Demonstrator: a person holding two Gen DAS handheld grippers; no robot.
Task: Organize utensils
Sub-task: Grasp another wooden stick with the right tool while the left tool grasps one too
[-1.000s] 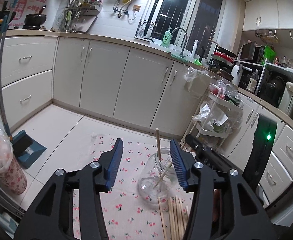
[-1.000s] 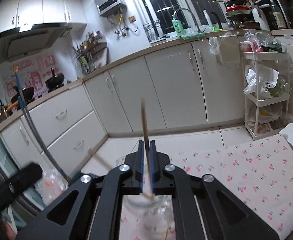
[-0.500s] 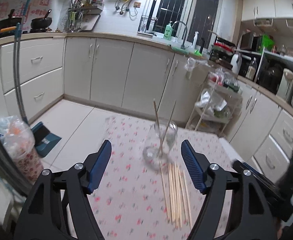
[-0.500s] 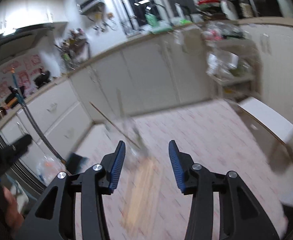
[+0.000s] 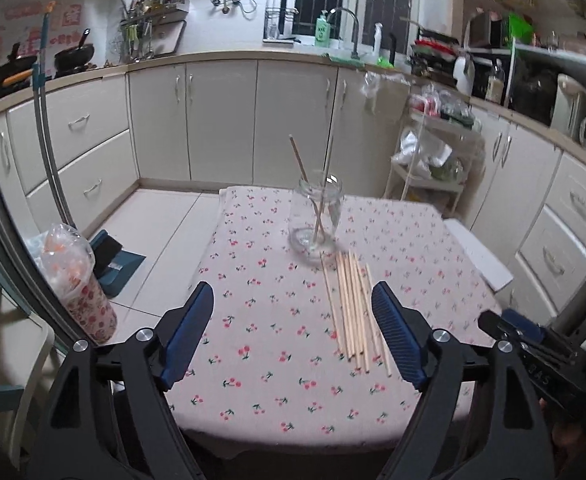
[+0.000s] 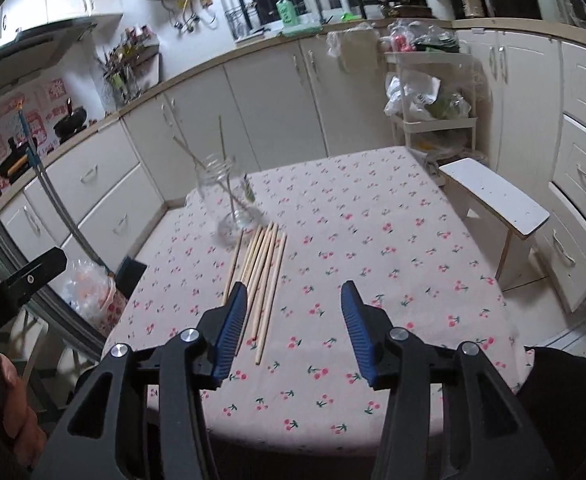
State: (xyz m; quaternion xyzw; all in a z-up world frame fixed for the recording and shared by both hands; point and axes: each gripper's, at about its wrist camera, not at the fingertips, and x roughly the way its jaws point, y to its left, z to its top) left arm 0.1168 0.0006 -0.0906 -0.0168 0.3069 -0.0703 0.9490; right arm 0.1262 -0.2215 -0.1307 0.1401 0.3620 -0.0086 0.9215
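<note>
A clear glass jar (image 5: 315, 216) stands upright on the cherry-print tablecloth (image 5: 277, 344) with two wooden chopsticks leaning in it; it also shows in the right wrist view (image 6: 229, 204). Several loose wooden chopsticks (image 5: 353, 308) lie side by side in front of the jar, also in the right wrist view (image 6: 263, 272). My left gripper (image 5: 293, 332) is open and empty, pulled back near the table's front edge. My right gripper (image 6: 295, 320) is open and empty, above the near ends of the loose chopsticks.
A white stool (image 6: 497, 204) stands at the table's right side. A wire rack with bags (image 5: 429, 160) stands beyond the table. A patterned bin (image 5: 77, 284) and a blue dustpan (image 5: 117, 260) stand on the floor at the left. Kitchen cabinets run along the back.
My right gripper opened and let go of a chopstick, which now leans in the jar. Both grippers pulled back from the jar toward the table's front edge.
</note>
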